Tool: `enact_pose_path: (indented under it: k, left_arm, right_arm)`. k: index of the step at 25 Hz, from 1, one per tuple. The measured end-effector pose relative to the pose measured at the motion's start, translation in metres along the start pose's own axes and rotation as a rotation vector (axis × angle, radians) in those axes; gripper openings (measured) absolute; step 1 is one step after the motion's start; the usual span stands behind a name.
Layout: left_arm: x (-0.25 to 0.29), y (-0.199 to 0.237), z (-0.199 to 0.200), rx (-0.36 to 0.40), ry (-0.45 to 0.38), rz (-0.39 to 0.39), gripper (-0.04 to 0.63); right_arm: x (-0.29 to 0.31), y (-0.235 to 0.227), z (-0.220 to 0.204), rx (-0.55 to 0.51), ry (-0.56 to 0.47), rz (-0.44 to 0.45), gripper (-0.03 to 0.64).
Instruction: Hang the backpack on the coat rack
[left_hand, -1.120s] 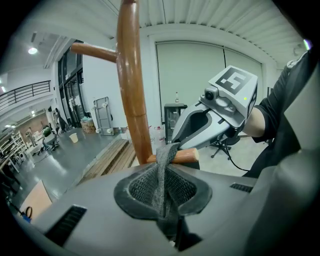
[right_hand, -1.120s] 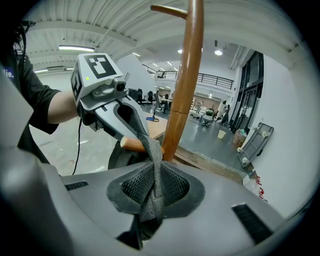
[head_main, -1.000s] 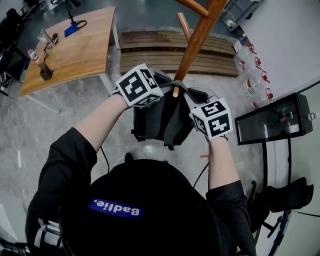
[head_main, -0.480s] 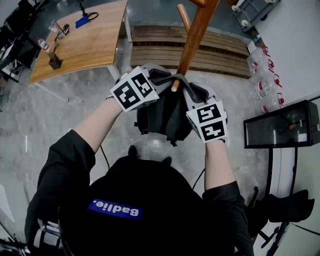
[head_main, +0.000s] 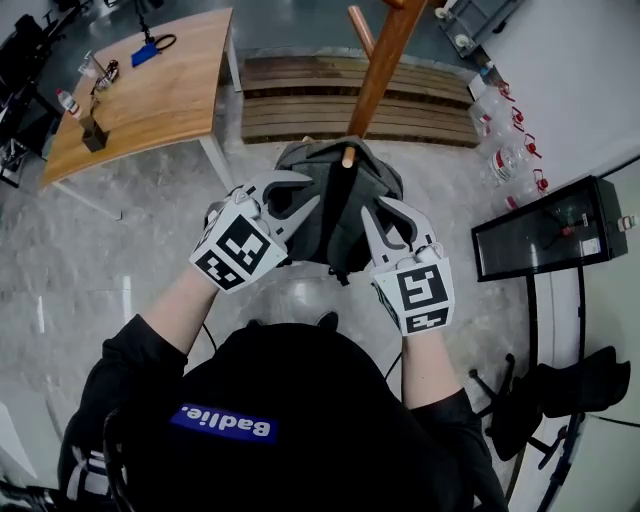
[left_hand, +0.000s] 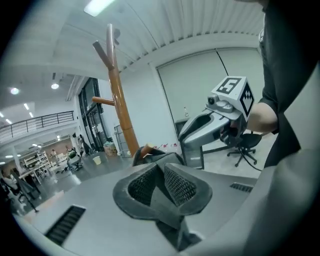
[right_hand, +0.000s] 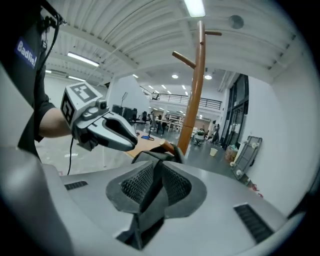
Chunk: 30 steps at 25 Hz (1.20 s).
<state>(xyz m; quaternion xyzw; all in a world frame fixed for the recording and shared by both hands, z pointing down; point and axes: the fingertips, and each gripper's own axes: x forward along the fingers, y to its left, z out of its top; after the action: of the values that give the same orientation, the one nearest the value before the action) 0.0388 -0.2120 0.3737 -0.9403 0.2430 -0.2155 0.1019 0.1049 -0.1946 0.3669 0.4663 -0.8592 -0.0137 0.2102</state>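
Observation:
The dark grey backpack (head_main: 378, 182) hangs from a short peg (head_main: 348, 155) of the brown wooden coat rack (head_main: 385, 60). My left gripper (head_main: 308, 205) sits just left of the bag and my right gripper (head_main: 368, 215) just right of it; both are shut with nothing between their pads. In the left gripper view the gripper (left_hand: 161, 175) points at the bag's top (left_hand: 155, 154) and the rack pole (left_hand: 120, 100), with the right gripper (left_hand: 215, 125) opposite. The right gripper view shows its gripper (right_hand: 155, 180) aimed at the bag (right_hand: 157, 153) and pole (right_hand: 195, 95).
A wooden table (head_main: 150, 95) with small items stands at the left. Slatted wooden pallets (head_main: 300, 100) lie behind the rack. A black glass-fronted case (head_main: 545, 235), several bottles (head_main: 505, 140) and a black office chair (head_main: 560, 400) are at the right.
Both grippers have let go of the backpack's top and drawn back towards the person. The backpack now hangs on the peg by itself.

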Motion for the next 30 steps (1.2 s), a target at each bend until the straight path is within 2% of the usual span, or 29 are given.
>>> enact_pose_path:
  k: [5,11,13,18,21,24,27,30]
  left_arm:
    - [-0.037,-0.036,-0.013,-0.05,-0.11,-0.094,0.054]
    - [-0.081,-0.09,-0.019,-0.043,-0.19,-0.239,0.052]
    - [-0.094,-0.104,-0.015,-0.049,-0.217,-0.26,0.041]
    - [-0.113,-0.122,0.011,-0.198,-0.335,-0.21,0.009]
    - [-0.117,-0.128,0.027,-0.237,-0.395,-0.174,0.009]
    - [-0.112,-0.136,0.03,-0.267,-0.399,-0.161,0.009]
    - [-0.11,-0.144,0.028,-0.31,-0.386,-0.162,0.009]
    - [-0.11,-0.15,0.029,-0.324,-0.381,-0.162,0.009]
  right_arm:
    - [-0.016,0.061,-0.019,0.165,-0.011,-0.035,0.057]
    - [-0.042,0.125,-0.013,0.246,-0.08,-0.078,0.05]
    - [-0.054,0.136,-0.004,0.253,-0.118,-0.078,0.036]
    - [-0.078,0.149,0.012,0.225,-0.242,-0.049,0.008]
    - [-0.088,0.149,0.015,0.214,-0.248,-0.036,0.006]
    - [-0.096,0.147,0.003,0.206,-0.227,-0.03,0.006]
    - [-0.097,0.15,-0.003,0.223,-0.278,0.004,0.006]
    - [-0.098,0.153,-0.005,0.233,-0.287,0.032,0.006]
